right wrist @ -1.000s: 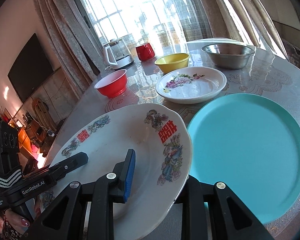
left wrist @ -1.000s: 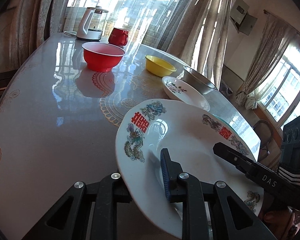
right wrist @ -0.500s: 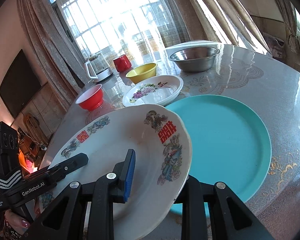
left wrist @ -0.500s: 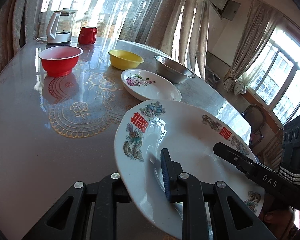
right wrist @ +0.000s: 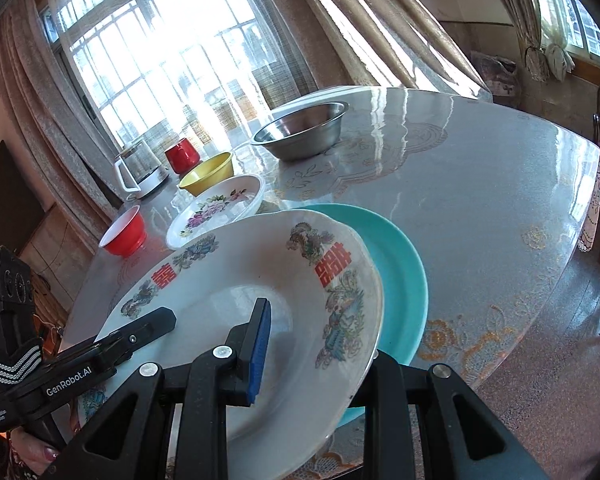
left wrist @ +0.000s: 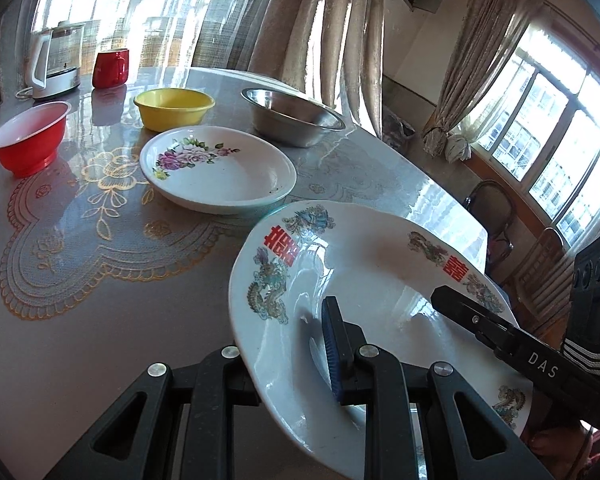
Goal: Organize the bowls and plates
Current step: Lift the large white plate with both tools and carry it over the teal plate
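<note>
The round glossy table [right wrist: 480,208] carries everything, and the landmark on it is the flat teal round plate [right wrist: 404,280] near its front edge. The large white oval platter with red characters and dragon motifs [right wrist: 260,300] hangs tilted above that teal plate, overlapping its left part, the platter's right rim lower than its left. Its long axis runs side to side between the two tools. The right gripper [right wrist: 312,340] is clamped on the platter's rim nearest the teal plate, one blue pad on the upper face; the left gripper [left wrist: 288,344] is clamped on the opposite rim, farther from it. Judging by this, the coming move is a lowering onto the teal plate, right side leading. Beyond the teal plate sit the white floral plate [right wrist: 220,208], steel bowl [right wrist: 300,132], yellow bowl [right wrist: 208,172] and red bowl [right wrist: 124,232].
</note>
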The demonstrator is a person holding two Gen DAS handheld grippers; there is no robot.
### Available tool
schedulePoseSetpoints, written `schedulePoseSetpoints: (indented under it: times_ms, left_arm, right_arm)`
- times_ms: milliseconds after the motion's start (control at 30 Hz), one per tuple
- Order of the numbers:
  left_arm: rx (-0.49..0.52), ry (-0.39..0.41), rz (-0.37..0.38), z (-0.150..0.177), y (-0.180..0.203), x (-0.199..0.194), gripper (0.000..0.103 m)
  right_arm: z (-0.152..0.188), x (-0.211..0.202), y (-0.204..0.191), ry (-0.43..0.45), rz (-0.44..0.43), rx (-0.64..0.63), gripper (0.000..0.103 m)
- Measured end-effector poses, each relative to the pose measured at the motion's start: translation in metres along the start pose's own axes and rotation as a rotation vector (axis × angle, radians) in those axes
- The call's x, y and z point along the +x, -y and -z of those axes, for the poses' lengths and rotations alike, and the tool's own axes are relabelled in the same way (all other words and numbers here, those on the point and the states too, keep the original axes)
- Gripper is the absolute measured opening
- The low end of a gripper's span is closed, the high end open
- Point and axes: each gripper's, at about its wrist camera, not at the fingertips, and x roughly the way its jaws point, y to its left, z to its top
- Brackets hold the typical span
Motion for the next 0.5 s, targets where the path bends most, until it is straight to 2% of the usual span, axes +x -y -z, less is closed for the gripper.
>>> schedulePoseSetpoints:
  times_ms: [500]
  left_arm:
    - [0.059,-0.03,-0.011,-0.014,0.01,0.033,0.023]
  right_arm:
    - [-0.009,0.021,0.024,-0.01,0.073,0.036,0.026]
